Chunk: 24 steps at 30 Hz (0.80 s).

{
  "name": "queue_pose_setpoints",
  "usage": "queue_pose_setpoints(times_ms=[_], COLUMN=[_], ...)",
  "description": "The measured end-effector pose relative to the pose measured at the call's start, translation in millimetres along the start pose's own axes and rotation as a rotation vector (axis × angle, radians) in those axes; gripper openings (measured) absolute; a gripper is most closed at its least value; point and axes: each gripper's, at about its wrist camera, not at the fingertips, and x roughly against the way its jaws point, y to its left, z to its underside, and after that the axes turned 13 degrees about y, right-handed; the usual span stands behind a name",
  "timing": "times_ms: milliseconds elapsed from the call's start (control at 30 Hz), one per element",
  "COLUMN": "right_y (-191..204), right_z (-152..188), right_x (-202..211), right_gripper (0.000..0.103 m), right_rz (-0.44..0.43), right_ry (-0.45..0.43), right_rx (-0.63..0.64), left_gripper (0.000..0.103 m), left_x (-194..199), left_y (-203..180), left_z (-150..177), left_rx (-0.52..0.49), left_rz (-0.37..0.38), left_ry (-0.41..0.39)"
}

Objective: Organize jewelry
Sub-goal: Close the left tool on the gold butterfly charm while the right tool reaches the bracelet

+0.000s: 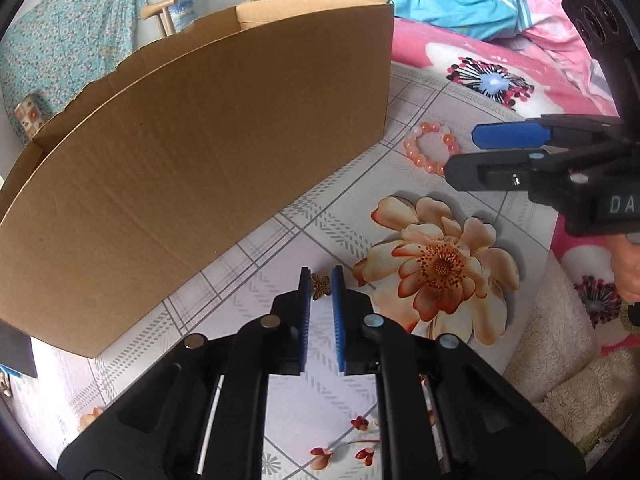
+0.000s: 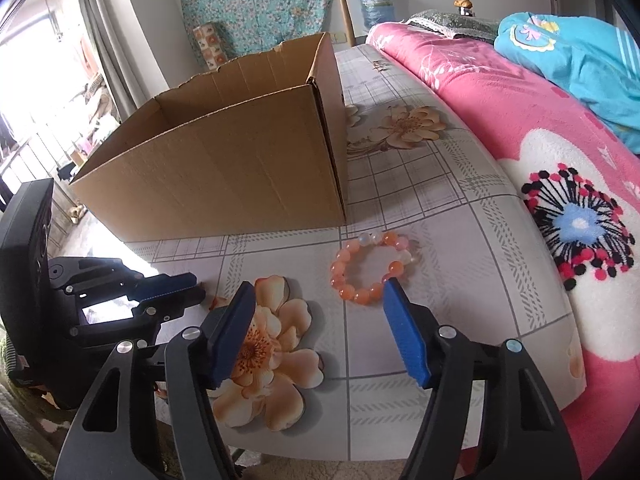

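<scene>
Legible writing: the white letters "DA" are showing on the black body of the right gripper (image 1: 460, 152) at 3 o'clock in the left wrist view; the remainder is running out of frame.

Container: the cardboard box (image 2: 224, 176) is standing open-topped on the floral tablecloth (image 2: 440, 208) at 11 o'clock in the right wrist view. Its top edges are torn and ragged. Only bare inner walls are showing; its floor is hidden, so its contents cannot be told.

Left gripper (image 1: 321, 285): the blue pads are standing close together at either side of the small bronze butterfly charm (image 1: 321, 286), which is lying on the cloth near the box's long wall. Whether the pads are pressing on it cannot be told.

Right gripper (image 2: 320, 304): the jaws are standing apart, holding nothing. The orange bead bracelet (image 2: 370, 266) is lying flat on the cloth at 12 o'clock from the fingertips, its near beads just beside the right fingertip.

Clearance: open cloth is lying between the box and the bracelet. A pink flowered blanket (image 2: 560, 200) is bordering the cloth at 3 o'clock.
</scene>
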Motion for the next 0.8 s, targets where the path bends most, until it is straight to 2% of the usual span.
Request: queue_pose_setpoints(times_ms=[267,433,667,800], right_y=[-0.8,2.6,11.5,15.5], right_z=[-2.8,-10.4,-22.3,-29.4], right_x=[1.6,-2.4,-16.4,-27.2], right_gripper=[0.061,0.056,0.047,0.038], right_rz=[-0.009,-0.004,0.043,0.090], right_ry=[-0.013,-0.001,0.054,0.112], right_rx=[0.021,0.052,0.100,0.114], left_gripper=[0.006,0.000,0.000,0.000], left_x=[0.5,2.5,4.2,8.0], left_y=[-1.4,2.4,9.8,14.6], left_z=[-0.8,2.0,9.0,13.5], left_rx=[-0.008,-0.005,0.014,0.025], left_rz=[-0.002,0.023,0.043,0.058], left_ry=[-0.005,-0.011,-0.035,-0.055])
